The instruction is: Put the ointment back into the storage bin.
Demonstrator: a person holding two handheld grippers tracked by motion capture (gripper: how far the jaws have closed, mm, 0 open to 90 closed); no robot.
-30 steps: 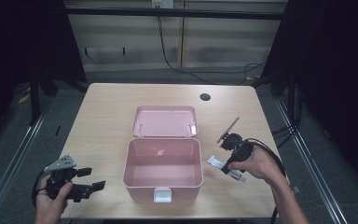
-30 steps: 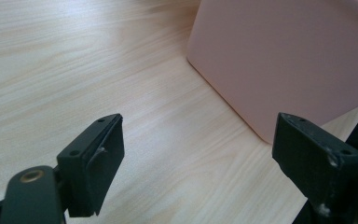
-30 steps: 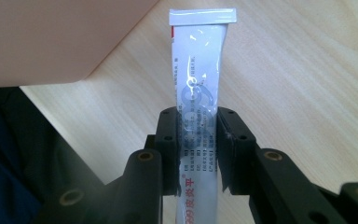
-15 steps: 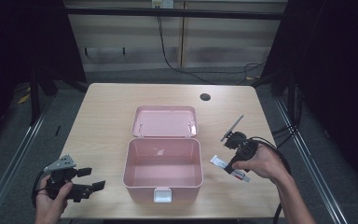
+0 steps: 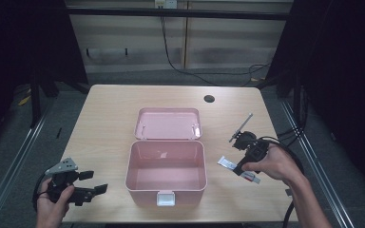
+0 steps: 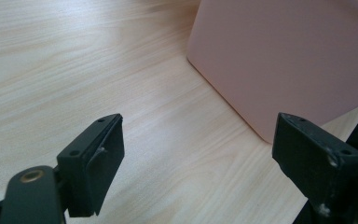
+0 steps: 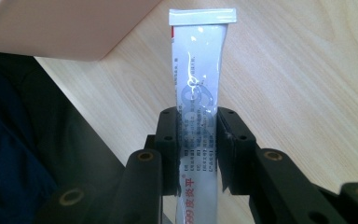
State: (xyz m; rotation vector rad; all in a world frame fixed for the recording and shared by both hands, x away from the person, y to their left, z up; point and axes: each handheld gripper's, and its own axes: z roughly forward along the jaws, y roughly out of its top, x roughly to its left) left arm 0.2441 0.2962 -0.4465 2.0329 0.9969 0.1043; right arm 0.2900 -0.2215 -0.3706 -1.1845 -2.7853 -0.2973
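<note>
Tongs on the left hang released, jaws wide, low over the bench just left of the pink box. Its lid lies flung back and flat. Right of the box, the right tongs are clenched on a white tube with a crimped end and red print, above pale wood. Dark floor surrounds.

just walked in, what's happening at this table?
A person works with two handheld grippers. The right gripper is shut on a white ointment tube, held just right of the open pink box, whose lid lies flat behind it. The left gripper rests open at the box's left, holding nothing.
</note>
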